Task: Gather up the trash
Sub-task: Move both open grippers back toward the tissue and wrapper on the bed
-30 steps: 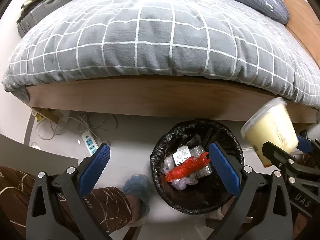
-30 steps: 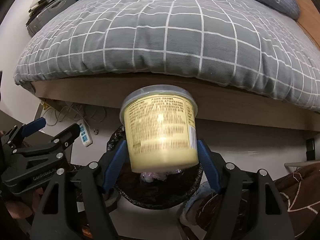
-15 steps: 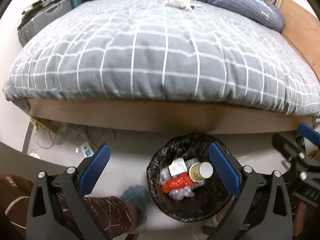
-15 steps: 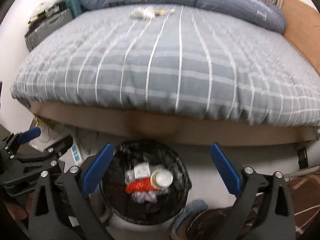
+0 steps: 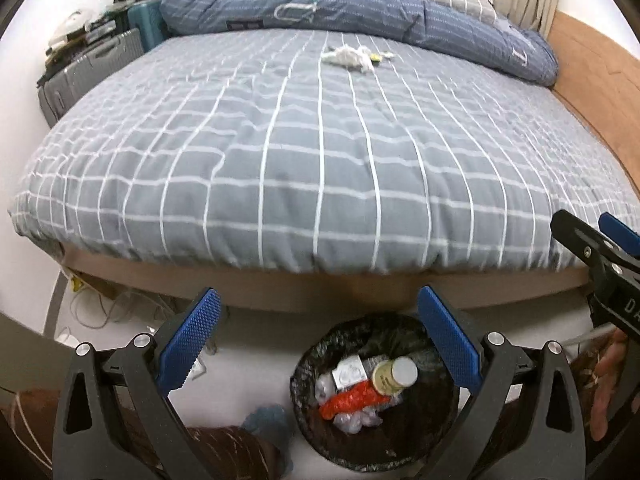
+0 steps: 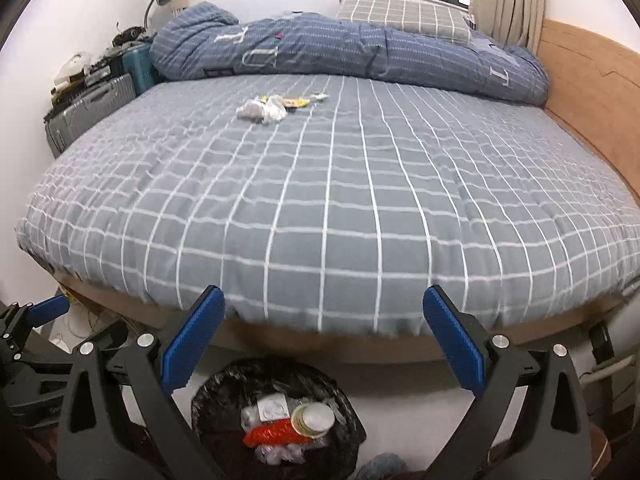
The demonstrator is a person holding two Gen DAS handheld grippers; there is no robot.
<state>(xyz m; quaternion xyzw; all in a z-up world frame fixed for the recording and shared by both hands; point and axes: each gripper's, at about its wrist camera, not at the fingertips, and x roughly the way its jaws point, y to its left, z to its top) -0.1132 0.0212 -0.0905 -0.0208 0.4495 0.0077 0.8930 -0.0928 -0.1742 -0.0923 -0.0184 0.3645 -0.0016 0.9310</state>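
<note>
Right wrist view puts us above the black-lined trash bin (image 6: pixel 276 412) on the floor at the foot of the bed (image 6: pixel 320 208). Our right hand-held gripper (image 6: pixel 322 344) stands with its jaws spread as wide as they go and nothing between them. In the bin a yellow cup (image 6: pixel 312 420) lies on its side beside a red wrapper (image 6: pixel 268 434) and some clear plastic.

Our left hand-held gripper (image 5: pixel 316 344) is open and empty too, hanging over the same bin.

What is left to collect, as far as we can see, sits far up the bed near the rolled blue duvet (image 6: pixel 348 50): crumpled white tissue (image 6: pixel 262 111) with a small yellow wrapper (image 6: pixel 298 101) just beside it.

We judge the step in hand to be the reach toward that pile. To do it well, we would:

- carry a hand-held gripper over the bed with the jaws kept wide;
- come down on the tissue from above, so the pads close on the wad and not on the grey checked cover (image 6: pixel 360 184);
- close gently, since tissue crushes and may shed scraps;
- take the flat wrapper separately, by an edge.

The cover is soft, so pressing in could pinch fabric along with the trash.
</note>
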